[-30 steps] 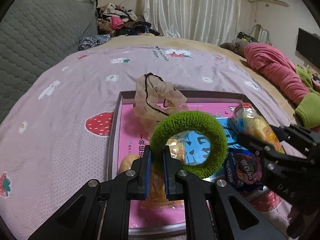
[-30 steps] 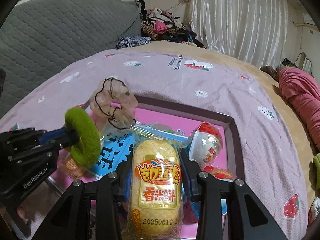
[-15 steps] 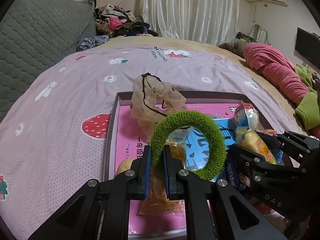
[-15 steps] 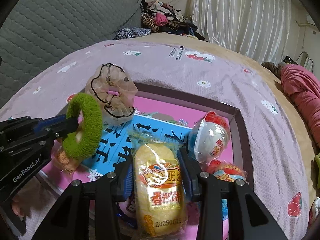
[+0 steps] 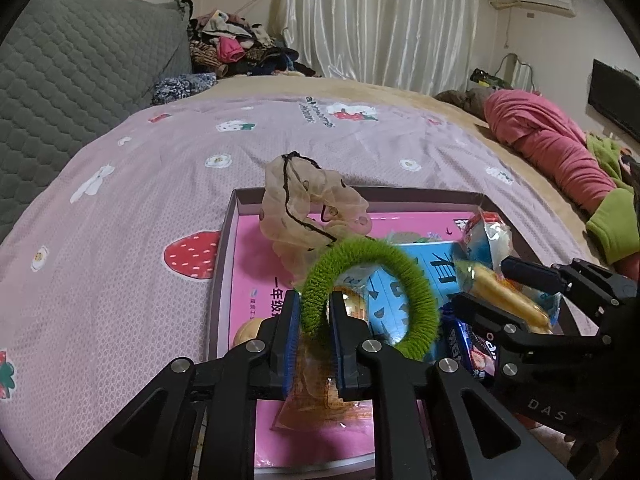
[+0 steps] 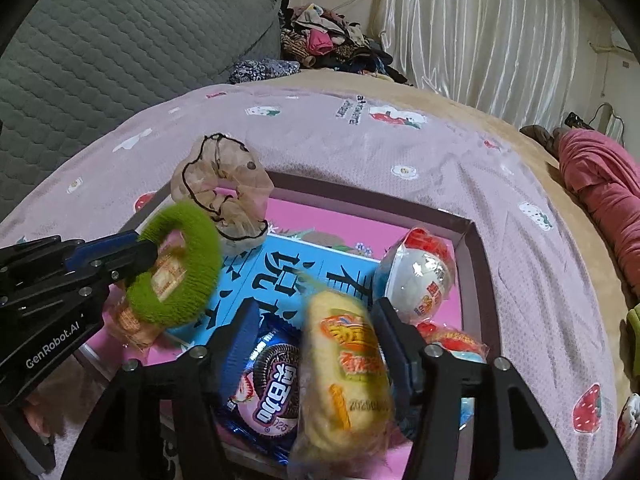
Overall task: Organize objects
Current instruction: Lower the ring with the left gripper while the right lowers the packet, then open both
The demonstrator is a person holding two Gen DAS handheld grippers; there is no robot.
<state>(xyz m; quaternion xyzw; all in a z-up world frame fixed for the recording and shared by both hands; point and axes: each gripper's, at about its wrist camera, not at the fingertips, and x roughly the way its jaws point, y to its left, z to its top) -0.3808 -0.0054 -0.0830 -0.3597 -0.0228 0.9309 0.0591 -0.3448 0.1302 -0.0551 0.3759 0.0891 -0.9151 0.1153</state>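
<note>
My left gripper [image 5: 314,312] pinches a green fuzzy scrunchie [image 5: 372,300] over the left half of a dark-rimmed tray [image 5: 224,260]. Its jaws are opening slightly, and the pads still press the loop. My right gripper [image 6: 314,316] is over the tray's near right part with its jaws opening. A yellow rice-cake pack [image 6: 344,364] sits blurred between them, free of the left pad. In the left wrist view the right gripper [image 5: 484,284] shows at the right with the pack [image 5: 500,300] in it. A beige sheer scrunchie [image 6: 224,188] lies on the tray's far left corner.
Inside the tray [image 6: 476,280] lie a blue booklet [image 6: 288,264], an Oreo pack [image 6: 272,392], a white egg-shaped snack [image 6: 420,276] and an orange wrapped snack [image 5: 320,396]. The tray rests on a pink strawberry bedspread [image 5: 140,200]. A pink garment [image 5: 552,148] lies at the right.
The right gripper's jaws have spread apart and the yellow pack has slipped lower between them, uncovering the Oreo pack. The left gripper keeps the green scrunchie in the same spot.
</note>
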